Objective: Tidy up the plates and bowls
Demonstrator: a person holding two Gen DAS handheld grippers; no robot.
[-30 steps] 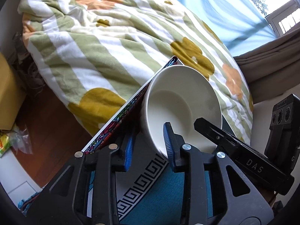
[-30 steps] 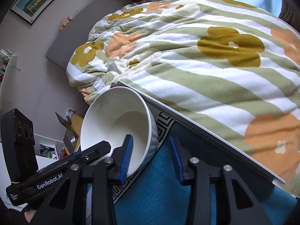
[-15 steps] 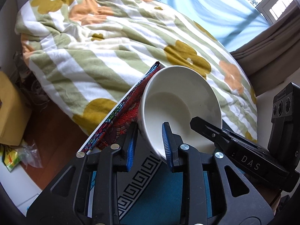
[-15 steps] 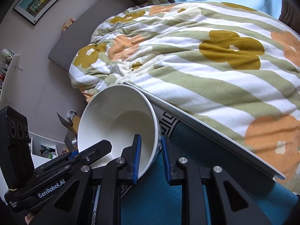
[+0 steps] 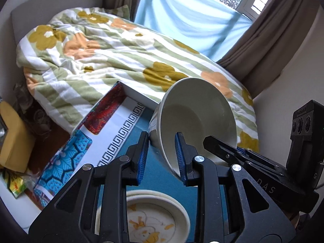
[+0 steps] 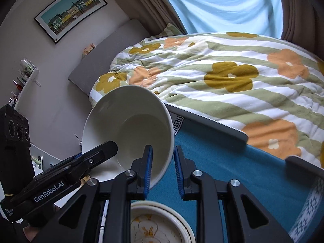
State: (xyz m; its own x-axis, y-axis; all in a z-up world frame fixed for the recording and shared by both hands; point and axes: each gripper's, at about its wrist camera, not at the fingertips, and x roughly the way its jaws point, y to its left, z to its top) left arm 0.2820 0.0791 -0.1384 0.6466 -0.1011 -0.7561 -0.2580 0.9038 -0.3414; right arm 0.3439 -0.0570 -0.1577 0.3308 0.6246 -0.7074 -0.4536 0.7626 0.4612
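We hold the white bowl tilted in the air above the teal mat, its open mouth turned toward both cameras. Our left gripper straddles the bowl's rim on one side, one blue pad inside the bowl against the wall and the other outside with a visible gap, so its jaws stand spread around the rim rather than squeezing it. Our right gripper takes the opposite side of the rim, one pad inside and one outside, both pressed close on the wall and pinching it. Below the bowl, nearer to us on the mat, sits a cream plate stack with a yellow duck drawing in the top plate. The mat lies in a tray whose patterned wall rises beyond the bowl on the left. Behind the bowl spreads the flowered striped duvet, and beyond that the blue curtain.
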